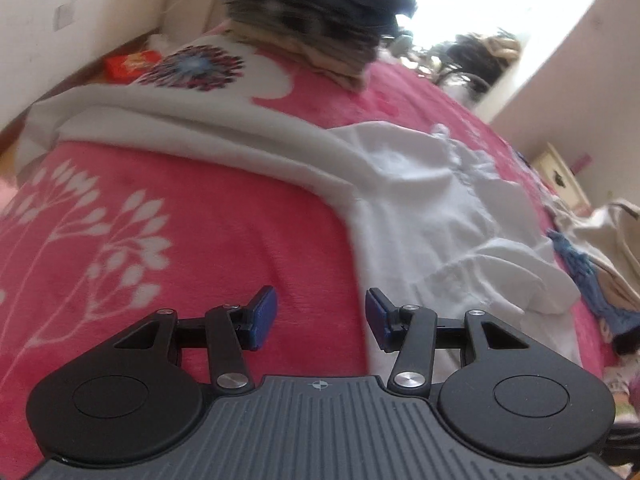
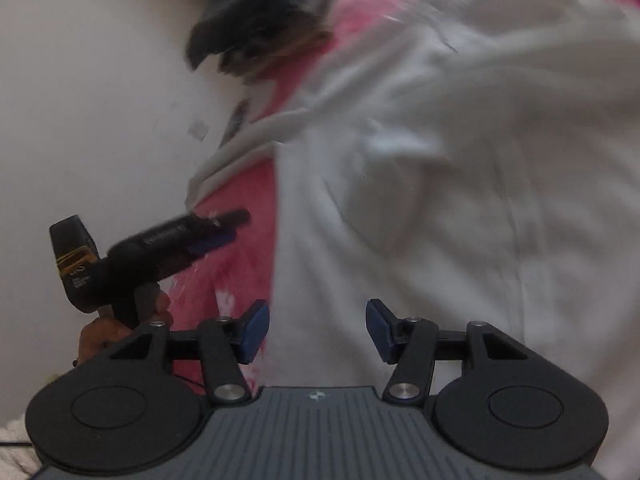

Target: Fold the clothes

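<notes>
That rumpled white cotton garment on the pink fleece bed blanket looks light and floppy, so I'd pinch a hem or corner; both the left gripper and right gripper have jaws apart, holding nothing.

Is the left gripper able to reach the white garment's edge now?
Probably yes. The left gripper is open, and the white garment lies just ahead on the pink blanket, nothing between.

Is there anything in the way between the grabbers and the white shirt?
Nothing visible. The open left gripper and open right gripper both hover right at the white garment on the pink blanket, with clear space ahead.
</notes>
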Tool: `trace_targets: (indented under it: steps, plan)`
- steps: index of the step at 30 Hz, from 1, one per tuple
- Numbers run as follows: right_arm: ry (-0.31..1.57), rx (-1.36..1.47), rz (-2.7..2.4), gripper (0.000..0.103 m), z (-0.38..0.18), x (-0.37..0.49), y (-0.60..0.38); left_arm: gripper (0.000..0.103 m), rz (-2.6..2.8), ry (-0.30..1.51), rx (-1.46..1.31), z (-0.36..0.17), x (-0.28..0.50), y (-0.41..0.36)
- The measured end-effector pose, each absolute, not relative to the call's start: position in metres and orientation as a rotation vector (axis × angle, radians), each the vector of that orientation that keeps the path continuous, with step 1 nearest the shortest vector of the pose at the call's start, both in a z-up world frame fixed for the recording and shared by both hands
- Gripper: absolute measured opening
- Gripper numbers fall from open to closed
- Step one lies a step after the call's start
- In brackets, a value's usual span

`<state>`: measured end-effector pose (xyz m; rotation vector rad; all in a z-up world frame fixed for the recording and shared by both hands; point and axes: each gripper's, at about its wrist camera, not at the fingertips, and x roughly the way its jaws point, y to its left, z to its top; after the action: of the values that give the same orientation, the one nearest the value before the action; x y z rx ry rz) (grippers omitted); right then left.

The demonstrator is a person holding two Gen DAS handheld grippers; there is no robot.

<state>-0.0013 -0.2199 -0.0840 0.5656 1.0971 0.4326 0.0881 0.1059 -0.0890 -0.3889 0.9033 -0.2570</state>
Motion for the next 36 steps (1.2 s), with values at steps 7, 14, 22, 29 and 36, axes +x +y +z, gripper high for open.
trace_targets:
  steps: [7,14,22,29,36]
  plan:
    - [0.972,0.679,0.244,0.058,-0.073,-0.020,-0.294,0.049,-0.484,0.912,-0.338,-0.077,0.090,0.050]
    - [0.888,0.616,0.238,0.058,-0.063,-0.008,-0.302,0.049,-0.564,0.931,-0.236,-0.076,0.084,0.010]
    - [0.912,0.717,0.255,0.057,-0.076,0.036,-0.296,0.049,-0.621,0.949,-0.042,-0.086,0.092,-0.021]
    - [0.935,0.805,0.179,0.057,-0.094,0.026,-0.315,0.007,-0.603,0.899,0.270,-0.097,0.098,-0.061]
    - [0.937,0.826,0.114,0.057,-0.101,0.009,-0.340,0.001,-0.631,0.608,0.630,-0.071,0.058,-0.060]
